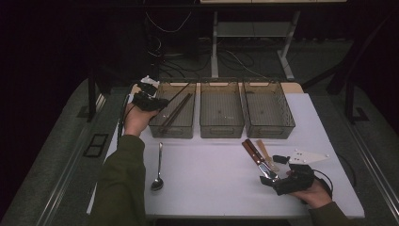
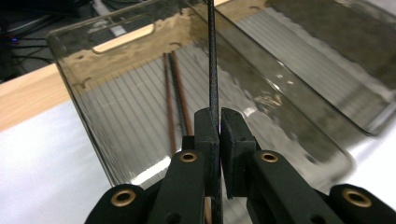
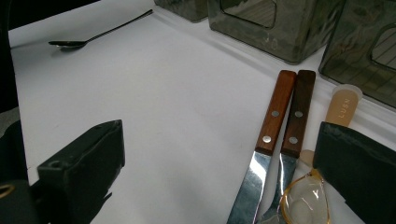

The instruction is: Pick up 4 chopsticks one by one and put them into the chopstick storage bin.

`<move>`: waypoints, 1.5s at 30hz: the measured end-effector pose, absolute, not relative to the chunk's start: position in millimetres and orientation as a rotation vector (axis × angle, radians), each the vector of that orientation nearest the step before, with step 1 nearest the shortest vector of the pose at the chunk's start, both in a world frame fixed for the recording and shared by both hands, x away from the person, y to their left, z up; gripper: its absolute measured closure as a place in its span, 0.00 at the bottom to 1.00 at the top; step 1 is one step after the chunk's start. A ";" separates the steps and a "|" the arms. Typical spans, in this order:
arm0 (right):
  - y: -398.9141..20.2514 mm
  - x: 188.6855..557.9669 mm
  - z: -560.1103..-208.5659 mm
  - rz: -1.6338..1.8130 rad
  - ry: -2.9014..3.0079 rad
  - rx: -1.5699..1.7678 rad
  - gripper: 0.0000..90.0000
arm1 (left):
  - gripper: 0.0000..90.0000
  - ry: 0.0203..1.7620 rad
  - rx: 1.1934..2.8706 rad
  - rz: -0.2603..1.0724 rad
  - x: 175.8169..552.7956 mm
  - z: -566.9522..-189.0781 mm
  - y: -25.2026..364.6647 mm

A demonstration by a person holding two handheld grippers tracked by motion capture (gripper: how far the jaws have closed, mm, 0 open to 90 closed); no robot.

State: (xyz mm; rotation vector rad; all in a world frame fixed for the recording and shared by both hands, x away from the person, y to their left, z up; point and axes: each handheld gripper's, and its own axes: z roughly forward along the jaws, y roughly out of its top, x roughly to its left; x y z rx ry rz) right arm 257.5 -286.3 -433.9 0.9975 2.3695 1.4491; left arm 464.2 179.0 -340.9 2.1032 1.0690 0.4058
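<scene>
With the left gripper [image 2: 218, 122] jaws clamped on a thin black chopstick [image 2: 211, 56] over the upper-left bin [image 1: 187, 131], lower it flat beside the brown pair [image 2: 175, 93] w/o snagging the rim; right gripper [image 3: 219, 154] jaws gape empty lower right.

Black chopstick [image 2: 212, 60]: thin, straight, matte dark rod. Pinched between the jaws of my left hand-held gripper [image 2: 219, 135], which are closed tight on it. In the left gripper view it runs straight up from the jaws, over the left bin [image 2: 88, 51]; in the high view it slants up and to the right across that bin's top [image 1: 178, 94].

Left bin: clear, smoky plastic, ribbed floor, handle cut-out in the end wall, leftmost of three at the desk's far edge. Two brown chopsticks [image 2: 175, 93] lie side by side on its floor, lengthwise, nearly parallel.
</scene>
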 end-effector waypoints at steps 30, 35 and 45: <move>-286.8 257.3 -433.3 1.467 2.362 0.994 0.03 | 0.64 1.168 2.125 0.437 487.7 -376.0 160.3; -287.0 258.2 -433.2 1.466 2.361 1.002 0.03 | 0.53 1.122 2.114 0.409 474.7 -371.3 159.4; -285.2 258.5 -434.3 1.456 2.367 1.003 0.03 | 0.40 1.057 2.050 0.389 434.0 -360.5 163.7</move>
